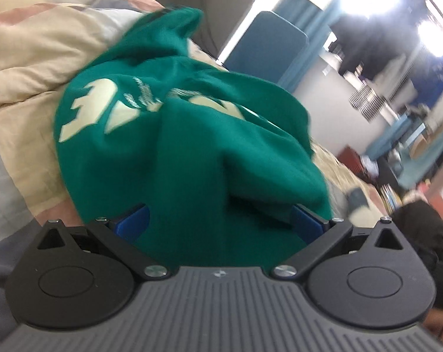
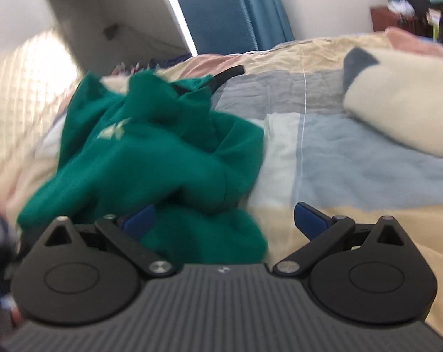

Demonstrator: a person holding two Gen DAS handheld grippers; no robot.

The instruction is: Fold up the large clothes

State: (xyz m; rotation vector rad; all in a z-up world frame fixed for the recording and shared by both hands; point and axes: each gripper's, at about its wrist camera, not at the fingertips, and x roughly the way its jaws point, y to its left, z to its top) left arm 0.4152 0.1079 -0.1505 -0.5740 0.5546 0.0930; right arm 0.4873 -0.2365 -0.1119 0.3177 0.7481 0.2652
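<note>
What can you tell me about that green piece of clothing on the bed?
The green garment is a soft, thick-looking teal top with large cream lettering printed on it. It lies crumpled in a heap, not yet folded, on a patchwork bedspread of beige, blue and pink. Its folds bunch up between the open blue fingertips of the left gripper; the right gripper is open at its near edge. Both views are blurred.

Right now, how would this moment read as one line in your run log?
step: start fold | hoodie: bunched on bed | left gripper: open, cloth between jaws | right gripper: open, at hoodie edge
</note>
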